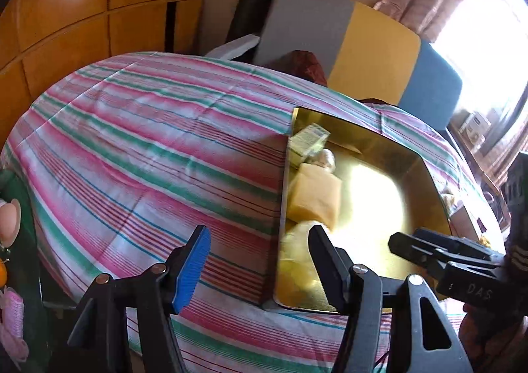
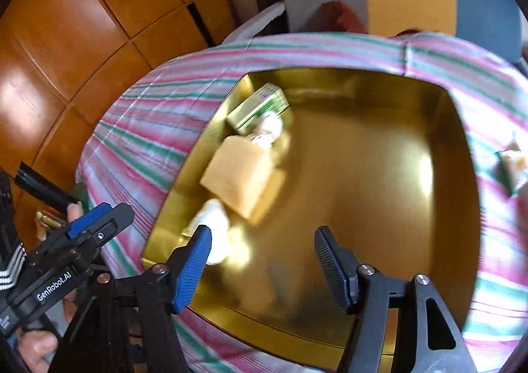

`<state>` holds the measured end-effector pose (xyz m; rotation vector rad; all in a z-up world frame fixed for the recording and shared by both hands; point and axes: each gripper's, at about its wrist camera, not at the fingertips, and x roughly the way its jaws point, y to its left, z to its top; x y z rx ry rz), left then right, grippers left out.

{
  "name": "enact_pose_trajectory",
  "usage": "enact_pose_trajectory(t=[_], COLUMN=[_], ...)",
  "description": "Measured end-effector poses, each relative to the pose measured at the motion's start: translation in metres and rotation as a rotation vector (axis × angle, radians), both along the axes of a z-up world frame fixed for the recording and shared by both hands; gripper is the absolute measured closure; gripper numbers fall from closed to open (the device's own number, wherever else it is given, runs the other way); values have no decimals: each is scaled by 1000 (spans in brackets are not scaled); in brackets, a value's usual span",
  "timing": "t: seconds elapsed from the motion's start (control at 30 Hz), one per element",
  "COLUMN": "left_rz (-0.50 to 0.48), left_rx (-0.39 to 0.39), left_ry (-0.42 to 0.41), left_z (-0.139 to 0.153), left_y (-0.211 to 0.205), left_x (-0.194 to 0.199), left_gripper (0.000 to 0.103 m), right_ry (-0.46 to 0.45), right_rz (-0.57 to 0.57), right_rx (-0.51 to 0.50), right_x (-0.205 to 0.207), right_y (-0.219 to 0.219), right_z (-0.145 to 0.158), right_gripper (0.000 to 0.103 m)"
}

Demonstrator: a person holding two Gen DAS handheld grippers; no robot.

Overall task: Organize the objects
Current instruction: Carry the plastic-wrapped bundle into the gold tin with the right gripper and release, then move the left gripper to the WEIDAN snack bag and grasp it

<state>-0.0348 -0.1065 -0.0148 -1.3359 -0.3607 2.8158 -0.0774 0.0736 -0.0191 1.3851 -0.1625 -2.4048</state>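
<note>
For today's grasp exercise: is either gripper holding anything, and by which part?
Nothing is held. The left gripper and the right gripper are both open, with nothing between their fingers.

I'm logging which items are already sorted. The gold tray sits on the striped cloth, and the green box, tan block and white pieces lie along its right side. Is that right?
Not quite: the green box, tan block and white pieces lie along the left side of the gold tray, not the right. The right wrist view shows it. The tray does sit on the striped cloth.
</note>
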Motion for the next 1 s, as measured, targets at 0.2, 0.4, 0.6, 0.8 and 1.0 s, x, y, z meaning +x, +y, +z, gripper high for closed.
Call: enact_pose_trajectory(t=[0.2, 0.4, 0.6, 0.8, 1.0], left_rz=[-65, -133, -200, -265, -329], left_rx=[-19, -61, -76, -88, -108], left_ry=[11, 25, 40, 35, 28], left_z=[6, 12, 17, 18, 18], left_y=[29, 58, 84, 111, 138], left_x=[4, 10, 15, 18, 16], left_gripper=[41, 41, 41, 41, 41], right_ry=[71, 91, 102, 103, 92], right_rz=[-20, -47, -95, -178, -253], right_rx=[96, 129, 144, 158, 197], right_x=[20, 34, 45, 49, 49], right_y=[27, 49, 79, 120, 160], right_z=[17, 18, 18, 19, 16], right_gripper=[25, 23, 21, 18, 18])
